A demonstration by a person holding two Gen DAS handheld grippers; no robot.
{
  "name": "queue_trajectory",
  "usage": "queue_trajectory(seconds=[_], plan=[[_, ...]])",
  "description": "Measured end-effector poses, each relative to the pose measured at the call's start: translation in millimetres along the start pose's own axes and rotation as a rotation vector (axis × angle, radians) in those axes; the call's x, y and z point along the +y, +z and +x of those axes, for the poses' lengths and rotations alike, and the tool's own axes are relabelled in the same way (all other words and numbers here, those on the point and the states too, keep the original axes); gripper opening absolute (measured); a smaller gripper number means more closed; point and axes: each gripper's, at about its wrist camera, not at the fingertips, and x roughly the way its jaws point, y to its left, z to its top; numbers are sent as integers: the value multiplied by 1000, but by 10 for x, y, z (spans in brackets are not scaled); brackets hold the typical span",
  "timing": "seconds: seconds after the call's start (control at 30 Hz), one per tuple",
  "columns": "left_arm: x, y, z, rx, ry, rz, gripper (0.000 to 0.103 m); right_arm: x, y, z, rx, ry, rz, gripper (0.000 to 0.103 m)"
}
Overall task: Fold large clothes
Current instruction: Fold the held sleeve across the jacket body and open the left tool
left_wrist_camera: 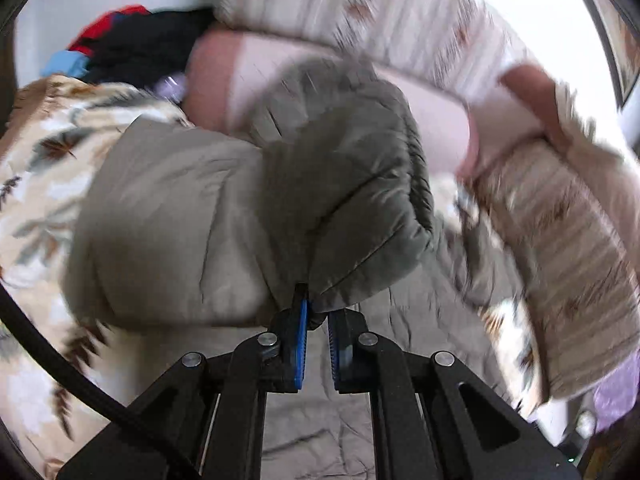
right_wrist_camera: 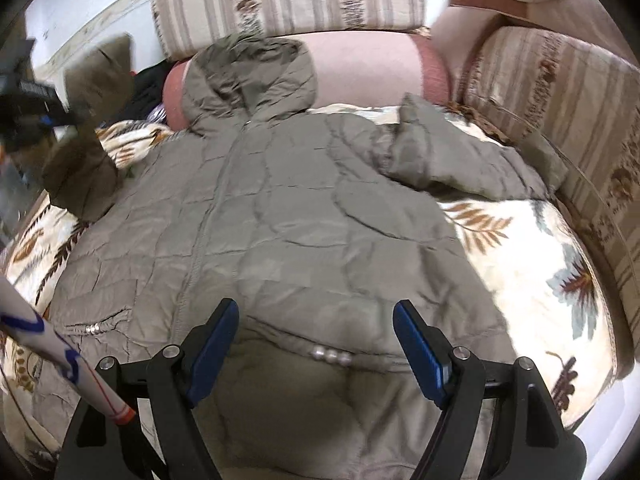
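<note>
The left gripper point(left_wrist_camera: 318, 322) clenched a sleeve cuff point(left_wrist_camera: 344, 200) of the olive quilted jacket point(right_wrist_camera: 280, 208), which lay spread beneath the released right gripper point(right_wrist_camera: 316, 316).

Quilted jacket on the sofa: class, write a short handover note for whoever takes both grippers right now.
Left gripper: shut on the cuff of the jacket's sleeve, lifted clear of the sofa.
Right gripper: open, empty, over the hem near the pocket snaps.
Khaki quilted jacket: spread front-up on the floral throw, hood toward the back cushions; the other sleeve lies bent by the armrest.
Done: jacket laid out, one sleeve picked up.
Left: lay that sleeve across the body, fold the other, then fold up the hem.
</note>
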Motion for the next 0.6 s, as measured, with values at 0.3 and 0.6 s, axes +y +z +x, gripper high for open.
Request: queue_trajectory(seconds=[0.3,0.6], plan=[[-172,-718,338,122,30,-11,45,-235,-76,-37,32,12,60,84],[-107,-1434,-594,-54,292,86,63,46,324,311,120,166,57,89]])
